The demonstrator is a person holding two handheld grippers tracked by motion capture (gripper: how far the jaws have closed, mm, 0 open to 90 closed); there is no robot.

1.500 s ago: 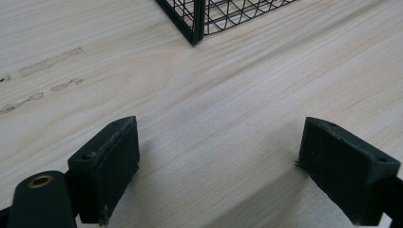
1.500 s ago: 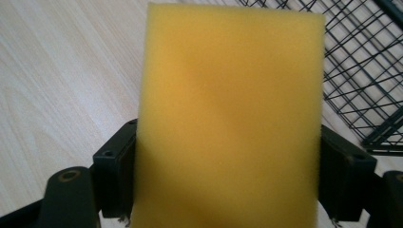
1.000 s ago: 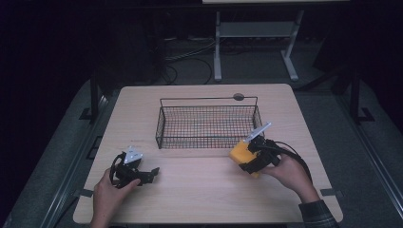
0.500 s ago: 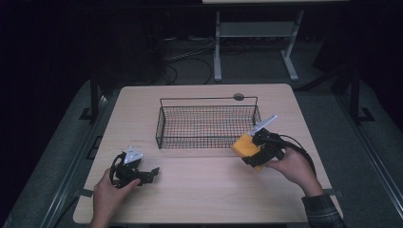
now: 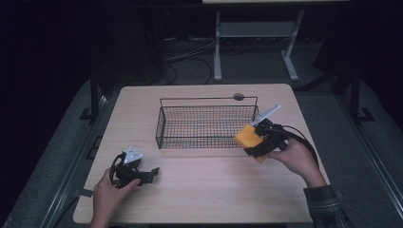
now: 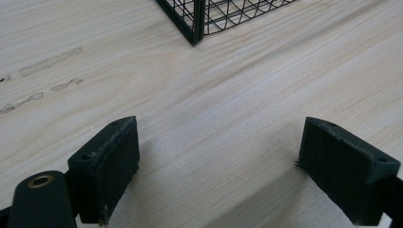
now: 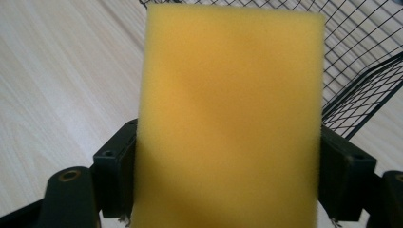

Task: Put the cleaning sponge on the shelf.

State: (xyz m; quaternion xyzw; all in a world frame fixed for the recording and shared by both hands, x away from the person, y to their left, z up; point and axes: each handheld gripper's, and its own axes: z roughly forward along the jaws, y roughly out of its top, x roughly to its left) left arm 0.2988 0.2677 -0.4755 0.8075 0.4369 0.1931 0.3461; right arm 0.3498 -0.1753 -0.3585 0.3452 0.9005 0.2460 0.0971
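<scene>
A yellow sponge (image 5: 248, 137) is clamped in my right gripper (image 5: 256, 142), held above the table at the near right corner of the black wire basket (image 5: 164, 121). In the right gripper view the sponge (image 7: 228, 114) stands tall between both pads (image 7: 114, 175), with the basket mesh (image 7: 366, 61) behind it on the right. My left gripper (image 5: 149, 174) rests low on the table at the front left, jaws wide apart with bare wood between them. Its pads (image 6: 107, 166) frame the tabletop, and the basket corner (image 6: 195, 23) lies ahead.
The light wooden table (image 5: 209, 190) has a small round dark grommet (image 5: 238, 97) behind the basket. A metal stand (image 5: 256, 42) is on the dark floor beyond the table.
My right gripper has lifted the sponge and carried it a little toward the basket's right end. The left gripper has stayed where it was.
</scene>
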